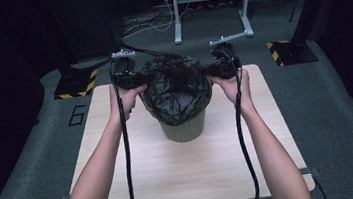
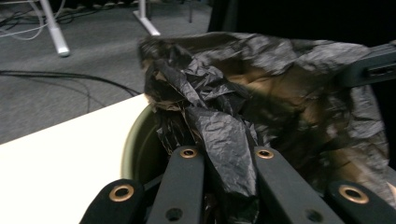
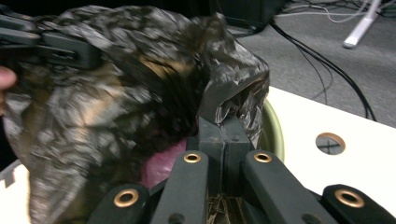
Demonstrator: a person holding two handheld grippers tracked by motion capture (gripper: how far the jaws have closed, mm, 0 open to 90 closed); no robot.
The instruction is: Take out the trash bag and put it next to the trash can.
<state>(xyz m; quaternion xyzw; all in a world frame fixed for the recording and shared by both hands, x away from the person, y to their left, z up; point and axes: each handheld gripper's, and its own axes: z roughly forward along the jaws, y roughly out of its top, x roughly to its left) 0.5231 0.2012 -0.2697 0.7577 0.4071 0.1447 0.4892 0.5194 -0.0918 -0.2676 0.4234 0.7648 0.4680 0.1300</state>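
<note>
While the black bag is pinched on both sides of its mouth, it sits half in and half above the green bin in the middle of the table, and the step in hand looks like drawing the liner up out of the bin. The left gripper has its jaws closed on a crumpled fold of the film at the bag's left edge; the left gripper view shows that fold wedged between the two black jaws. The right gripper is clamped the same way on the right edge, its pads meeting on a thin flap.

To do this well, I judge both hands should rise evenly and straight, so the bag keeps its mouth level and nothing tips out. Something pink lies inside, low in the bag, so the load is not empty. A slow lift would spare the film, which could tear or slip from so narrow a pinch. The bin is light-looking and may ride up with the liner if the plastic clings to the rim.

The bag is thin, glossy, heavily wrinkled plastic, limp and shapeless. The bin is a smooth, matt, round tub that tapers downward. The table is pale wood grain, flat, with a round hole near one edge.
</note>
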